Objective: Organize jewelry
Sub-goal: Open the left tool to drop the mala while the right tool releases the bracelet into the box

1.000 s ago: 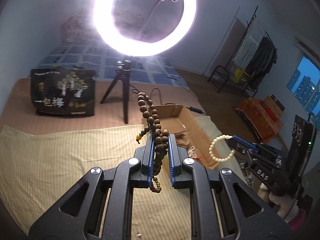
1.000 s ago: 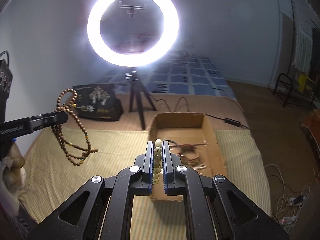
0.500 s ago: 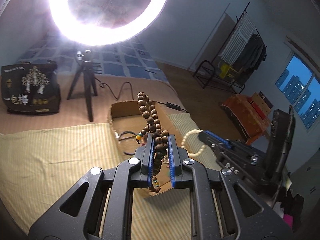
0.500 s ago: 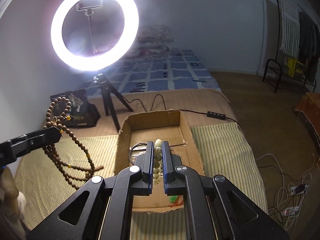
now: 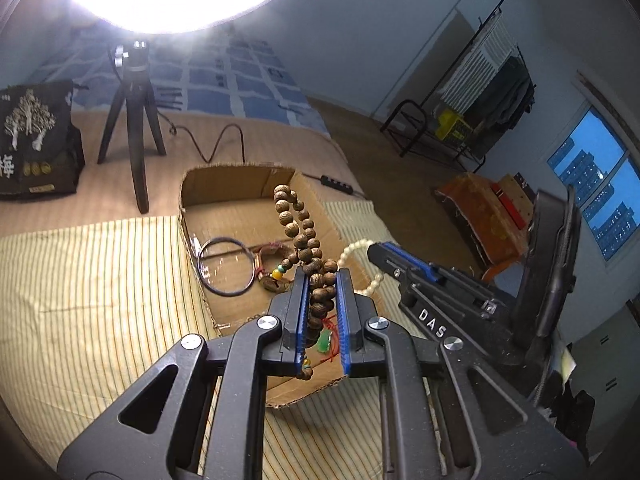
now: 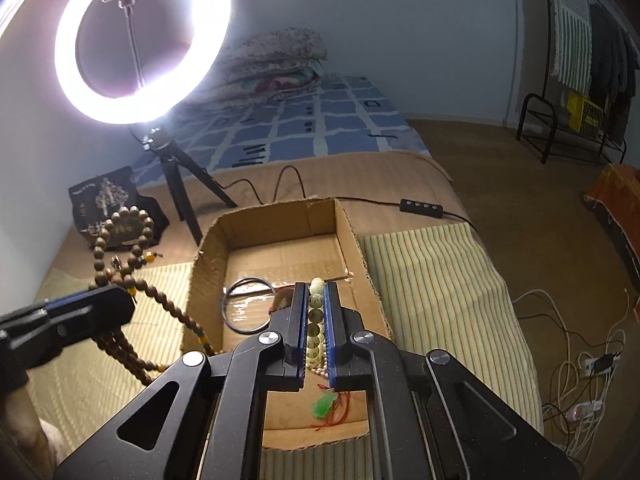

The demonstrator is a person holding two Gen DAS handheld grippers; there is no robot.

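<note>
Overhead, both our grippers hang above the box on the bed. Left gripper grasping the wooden beads, strand looping up toward 12 o'clock and trailing below. Right gripper clenched on the pale beads. Inside the box: a dark ring at 10 o'clock of our right fingers, a green pendant at 6. Ring light at 11.
</note>
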